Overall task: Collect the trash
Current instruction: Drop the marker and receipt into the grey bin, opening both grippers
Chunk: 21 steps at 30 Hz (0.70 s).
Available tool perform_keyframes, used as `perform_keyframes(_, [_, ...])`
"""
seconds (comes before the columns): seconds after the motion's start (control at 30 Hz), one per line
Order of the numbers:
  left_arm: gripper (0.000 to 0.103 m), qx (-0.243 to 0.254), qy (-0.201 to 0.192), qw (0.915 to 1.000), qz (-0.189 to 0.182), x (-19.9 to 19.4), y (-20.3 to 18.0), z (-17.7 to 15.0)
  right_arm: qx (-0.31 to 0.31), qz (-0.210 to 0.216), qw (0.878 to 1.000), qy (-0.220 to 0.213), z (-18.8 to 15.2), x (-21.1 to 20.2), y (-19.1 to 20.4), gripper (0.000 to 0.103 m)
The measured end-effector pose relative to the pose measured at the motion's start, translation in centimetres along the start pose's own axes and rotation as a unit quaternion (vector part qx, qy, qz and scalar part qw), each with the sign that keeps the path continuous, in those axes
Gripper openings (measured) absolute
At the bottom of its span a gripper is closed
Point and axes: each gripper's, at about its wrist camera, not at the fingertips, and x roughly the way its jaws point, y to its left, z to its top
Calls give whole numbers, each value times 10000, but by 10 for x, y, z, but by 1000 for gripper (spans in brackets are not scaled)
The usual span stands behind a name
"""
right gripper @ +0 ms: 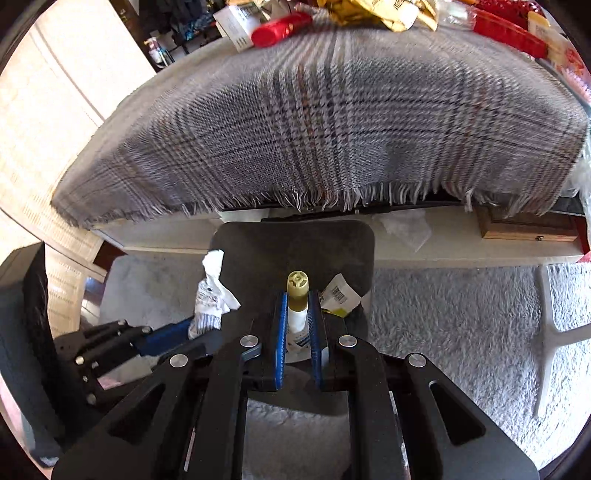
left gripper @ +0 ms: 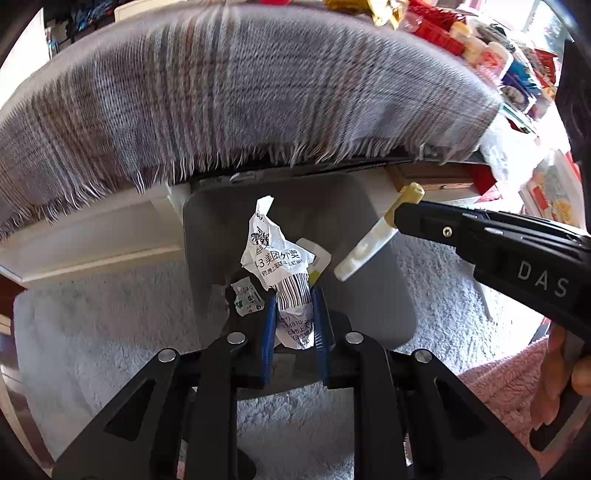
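My left gripper [left gripper: 294,295] is shut on a crumpled white receipt [left gripper: 275,254] with a barcode, held over the open grey trash bin [left gripper: 207,240]. My right gripper [right gripper: 296,295] is shut on a small white tube with a yellow cap [right gripper: 297,286], also over the bin [right gripper: 255,243]. The right gripper enters the left wrist view [left gripper: 400,206] from the right, its tube [left gripper: 364,249] slanting down. The left gripper with the receipt [right gripper: 214,295] shows at the left of the right wrist view. Small wrappers [left gripper: 246,297] and a labelled packet [right gripper: 340,293] lie inside the bin.
A plaid fringed cloth [left gripper: 240,96] covers the table above the bin. Red and gold packages [right gripper: 280,27] crowd the table's far side. A wooden box [right gripper: 528,227] sits on a low white shelf. Grey shaggy carpet [right gripper: 454,321] surrounds the bin; a white chair leg [right gripper: 550,339] stands right.
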Motion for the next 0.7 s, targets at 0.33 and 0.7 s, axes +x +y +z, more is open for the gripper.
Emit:
perform_keyframes(0.33, [45, -144, -85, 9999, 11, -1, 8, 6, 213, -40, 9997, 85, 3, 13, -2, 40])
perform_keyframes(0.7, [95, -131, -463, 9987, 145, -47, 16, 15, 612, -391, 9960, -522, 18, -41, -39, 100])
